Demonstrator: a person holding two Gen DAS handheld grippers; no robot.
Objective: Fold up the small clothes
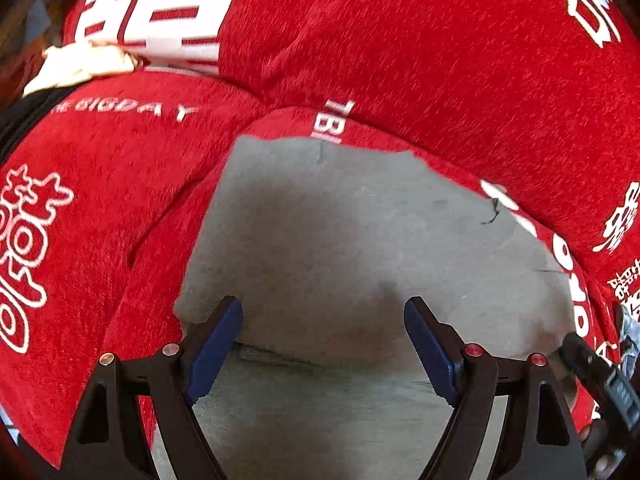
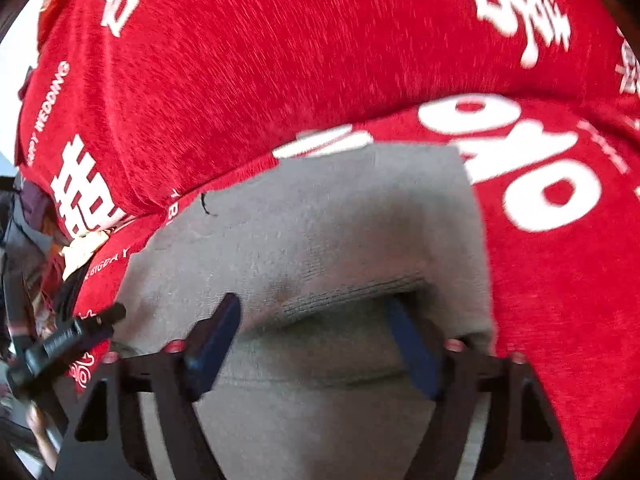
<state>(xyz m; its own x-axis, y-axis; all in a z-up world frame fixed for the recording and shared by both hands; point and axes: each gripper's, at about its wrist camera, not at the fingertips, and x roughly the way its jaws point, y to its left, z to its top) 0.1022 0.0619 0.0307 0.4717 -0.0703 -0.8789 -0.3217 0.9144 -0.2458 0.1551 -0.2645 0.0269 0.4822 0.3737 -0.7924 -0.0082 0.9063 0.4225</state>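
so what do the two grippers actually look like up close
Both match: the left gripper and right gripper have black angular frames with triangular cutouts, dark blue pads on the fingers, and round pivot pins, silvery or red-tinted. No cables or sleeves show.

The right gripper (image 2: 316, 344) hangs low over a small grey knitted garment (image 2: 320, 232), its blue-padded jaws spread wide, a ribbed fold between them. The garment lies on a red plush cloth printed with white characters (image 2: 248, 72).
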